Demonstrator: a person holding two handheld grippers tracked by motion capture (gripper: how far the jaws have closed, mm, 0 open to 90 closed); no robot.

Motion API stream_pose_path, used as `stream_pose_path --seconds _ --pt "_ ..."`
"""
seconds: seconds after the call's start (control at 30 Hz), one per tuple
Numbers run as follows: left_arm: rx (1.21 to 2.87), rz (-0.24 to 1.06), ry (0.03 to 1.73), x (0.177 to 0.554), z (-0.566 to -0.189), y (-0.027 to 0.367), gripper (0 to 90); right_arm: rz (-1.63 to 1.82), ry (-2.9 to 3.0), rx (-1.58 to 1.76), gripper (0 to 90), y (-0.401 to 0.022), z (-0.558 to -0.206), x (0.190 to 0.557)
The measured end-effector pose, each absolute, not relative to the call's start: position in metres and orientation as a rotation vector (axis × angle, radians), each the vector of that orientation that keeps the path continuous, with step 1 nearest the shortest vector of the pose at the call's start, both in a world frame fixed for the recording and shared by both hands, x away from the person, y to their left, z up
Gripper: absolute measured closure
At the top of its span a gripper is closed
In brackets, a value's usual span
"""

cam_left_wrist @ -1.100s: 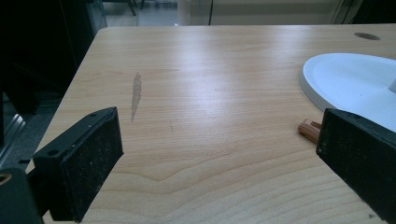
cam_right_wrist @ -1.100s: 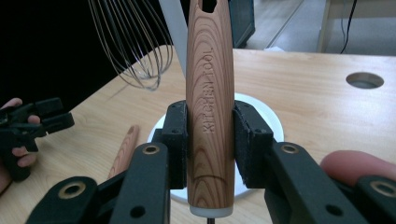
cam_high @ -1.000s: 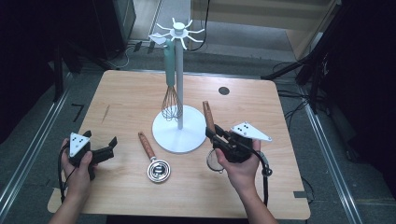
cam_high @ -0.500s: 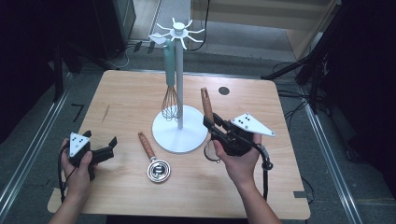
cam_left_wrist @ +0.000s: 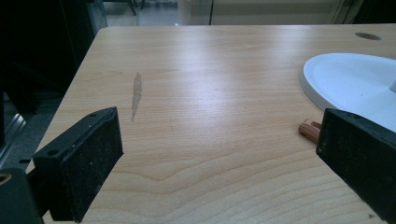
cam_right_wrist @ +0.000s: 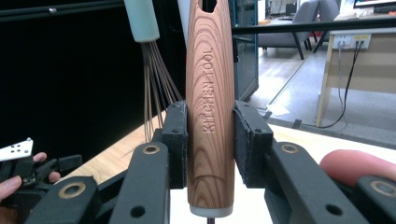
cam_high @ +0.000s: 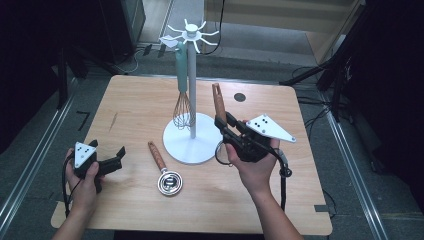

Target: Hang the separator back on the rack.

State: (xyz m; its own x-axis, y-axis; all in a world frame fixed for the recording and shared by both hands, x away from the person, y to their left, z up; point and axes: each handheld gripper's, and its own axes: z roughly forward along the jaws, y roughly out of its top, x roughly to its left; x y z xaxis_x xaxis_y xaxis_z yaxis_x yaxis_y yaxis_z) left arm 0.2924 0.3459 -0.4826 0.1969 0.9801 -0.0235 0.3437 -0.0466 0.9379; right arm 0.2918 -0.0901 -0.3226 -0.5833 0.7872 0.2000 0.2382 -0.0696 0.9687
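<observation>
High view: the right tongs [cam_high: 226, 126], held above the counter [cam_high: 130, 107], grip a wooden-handled utensil [cam_high: 218, 102] with its handle pointing up and away from the hand. Just left of these tongs stands a white rack [cam_high: 190, 90], from which a whisk [cam_high: 183, 100] hangs. The left tongs [cam_high: 116, 156] rest low near the counter's near-left corner, jaws apart and empty. Between the two tongs a second wooden-handled utensil [cam_high: 165, 170] lies flat with its round metal head nearest the person.

Left gripper view: the jaws stand wide apart over bare wood; ahead of the right jaw lie the rack's white base [cam_left_wrist: 355, 84] and a wooden handle tip [cam_left_wrist: 309, 130].

Right gripper view: both pads press the wooden handle [cam_right_wrist: 209, 93], stamped "KITCHEN TOOL", upright between them. The whisk's wires [cam_right_wrist: 156, 84] hang beyond and left. The utensil's working end is hidden below, possibly a ring.
</observation>
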Motion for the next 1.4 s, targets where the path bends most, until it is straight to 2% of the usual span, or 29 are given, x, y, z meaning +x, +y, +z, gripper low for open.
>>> stream_pose_path --seconds 0.83,1.4 --pt "1.56 0.877 1.299 0.293 -0.483 0.346 1.0 1.76 1.685 0.967 69.8 -0.072 -0.281 0.291" --pt "1.561 0.874 1.301 0.293 -0.482 0.346 1.0 1.784 1.626 0.915 69.7 -0.063 -0.266 0.294"
